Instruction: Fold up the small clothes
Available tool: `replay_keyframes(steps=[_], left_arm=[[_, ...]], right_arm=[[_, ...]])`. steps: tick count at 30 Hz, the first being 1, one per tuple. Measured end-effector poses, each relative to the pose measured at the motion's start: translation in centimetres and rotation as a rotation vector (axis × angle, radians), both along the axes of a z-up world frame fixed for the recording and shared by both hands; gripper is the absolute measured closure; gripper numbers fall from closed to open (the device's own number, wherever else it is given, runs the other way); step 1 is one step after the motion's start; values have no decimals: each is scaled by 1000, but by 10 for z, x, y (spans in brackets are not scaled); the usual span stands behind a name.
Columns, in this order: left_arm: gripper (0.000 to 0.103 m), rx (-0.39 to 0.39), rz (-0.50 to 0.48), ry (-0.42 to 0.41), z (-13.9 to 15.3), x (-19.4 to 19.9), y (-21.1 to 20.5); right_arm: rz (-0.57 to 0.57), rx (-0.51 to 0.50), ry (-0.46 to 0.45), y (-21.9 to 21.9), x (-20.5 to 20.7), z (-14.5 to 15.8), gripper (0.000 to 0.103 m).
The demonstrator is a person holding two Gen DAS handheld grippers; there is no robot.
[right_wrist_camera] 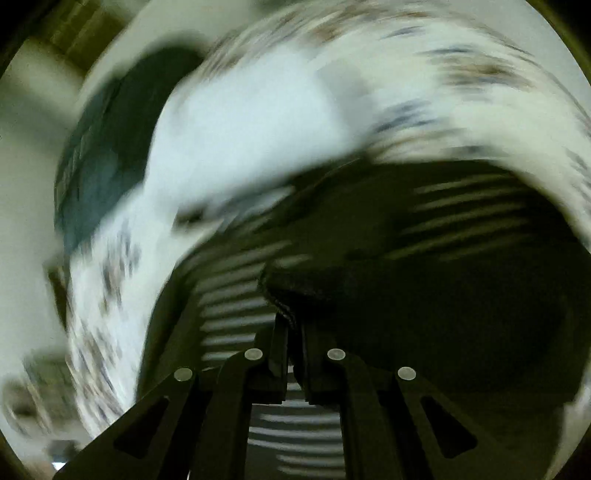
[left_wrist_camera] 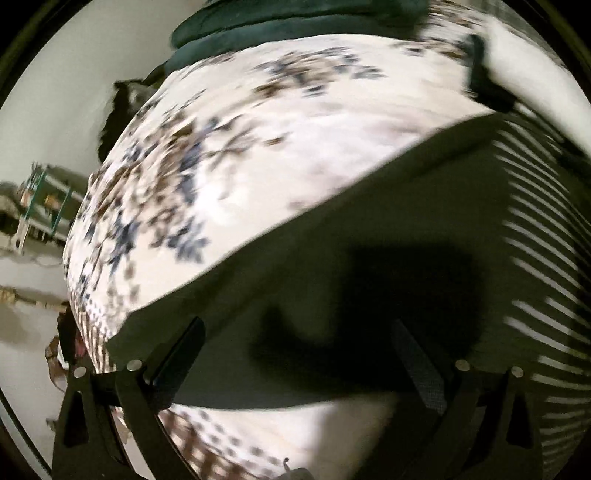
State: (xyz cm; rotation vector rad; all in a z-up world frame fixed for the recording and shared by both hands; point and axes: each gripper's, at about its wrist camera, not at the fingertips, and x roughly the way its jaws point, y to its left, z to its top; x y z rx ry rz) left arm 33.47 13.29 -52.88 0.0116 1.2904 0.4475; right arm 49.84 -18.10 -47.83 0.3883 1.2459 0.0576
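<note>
A dark garment (left_wrist_camera: pixel 332 258) with a white-striped part (left_wrist_camera: pixel 546 229) lies flat on a white floral bed cover (left_wrist_camera: pixel 229 155). My left gripper (left_wrist_camera: pixel 295 332) is open just above the garment's near edge, its fingers apart and holding nothing. In the right wrist view my right gripper (right_wrist_camera: pixel 293 325) is shut on a dark edge of the garment (right_wrist_camera: pixel 306 288), which is lifted over its striped part (right_wrist_camera: pixel 236 295). That view is strongly blurred.
A dark green pillow or blanket (left_wrist_camera: pixel 280 18) lies at the far end of the bed; it also shows in the right wrist view (right_wrist_camera: pixel 96 155). A small dark item (left_wrist_camera: pixel 487 88) lies on the cover. A green shelf frame (left_wrist_camera: pixel 44 203) stands beyond the bed's left edge.
</note>
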Motion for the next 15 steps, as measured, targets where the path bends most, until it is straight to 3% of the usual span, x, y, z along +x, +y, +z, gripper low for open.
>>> replay_keyframes(steps=[3, 7, 10, 12, 13, 15], left_arm=[[0, 27, 21, -7, -2, -6, 33], [0, 37, 41, -5, -7, -14, 66], [0, 18, 71, -1, -12, -19, 89], [0, 0, 97, -1, -12, -24, 102], [0, -18, 116, 2, -10, -29, 111], [0, -45, 143, -8, -4, -40, 123]], right_arm=[[171, -40, 41, 104, 13, -31, 98], [303, -100, 86, 185, 9, -62, 98], [338, -160, 107, 199, 20, -80, 97], [318, -131, 136, 194, 19, -80, 94], [309, -100, 157, 188, 18, -78, 87], [276, 16, 185, 169, 10, -64, 62]])
